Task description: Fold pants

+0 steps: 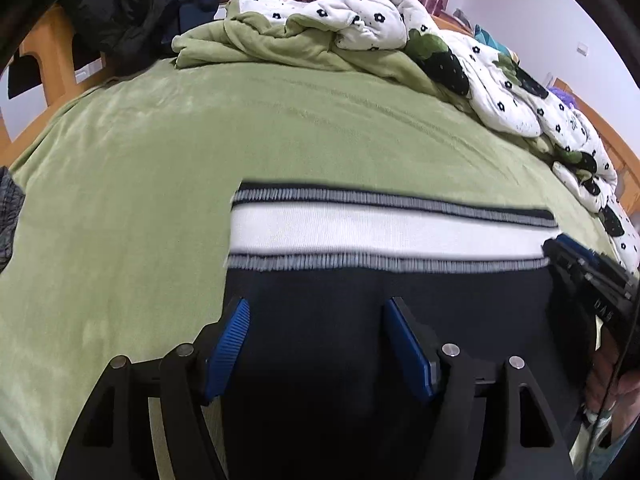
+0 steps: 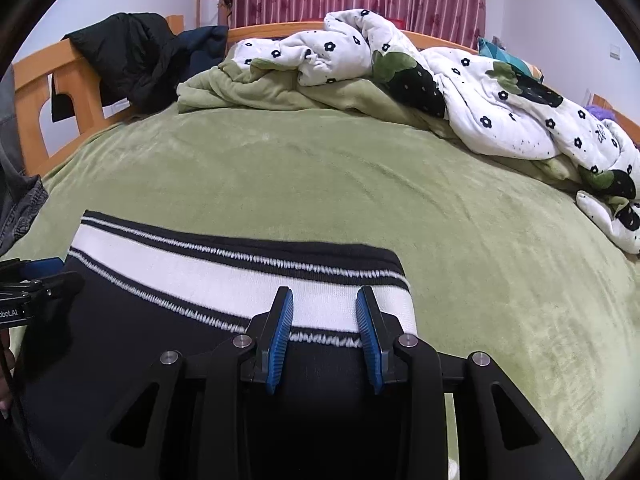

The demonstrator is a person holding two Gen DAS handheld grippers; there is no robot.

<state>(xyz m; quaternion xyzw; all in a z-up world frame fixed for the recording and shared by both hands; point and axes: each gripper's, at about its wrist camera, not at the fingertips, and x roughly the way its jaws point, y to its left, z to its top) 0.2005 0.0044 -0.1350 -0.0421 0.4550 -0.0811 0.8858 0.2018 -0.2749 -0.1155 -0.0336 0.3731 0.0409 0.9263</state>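
Observation:
Dark navy pants (image 1: 360, 312) with a white, black-striped waistband (image 1: 384, 228) lie flat on the green bed. My left gripper (image 1: 318, 308) is open, its blue pads (image 1: 232, 344) spread over the dark fabric below the waistband, near the pants' left edge. My right gripper (image 2: 324, 300) is open above the waistband (image 2: 224, 276) near the pants' (image 2: 140, 340) right edge. The right gripper also shows at the right edge of the left wrist view (image 1: 592, 280), and the left gripper at the left edge of the right wrist view (image 2: 32, 284).
A green fleece blanket (image 1: 240, 128) covers the bed. A crumpled white flowered quilt (image 1: 480, 64) lies along the far and right side. Dark jackets (image 2: 132, 56) hang on the wooden bed frame (image 2: 36, 92). Grey cloth (image 2: 20, 204) sits at the left edge.

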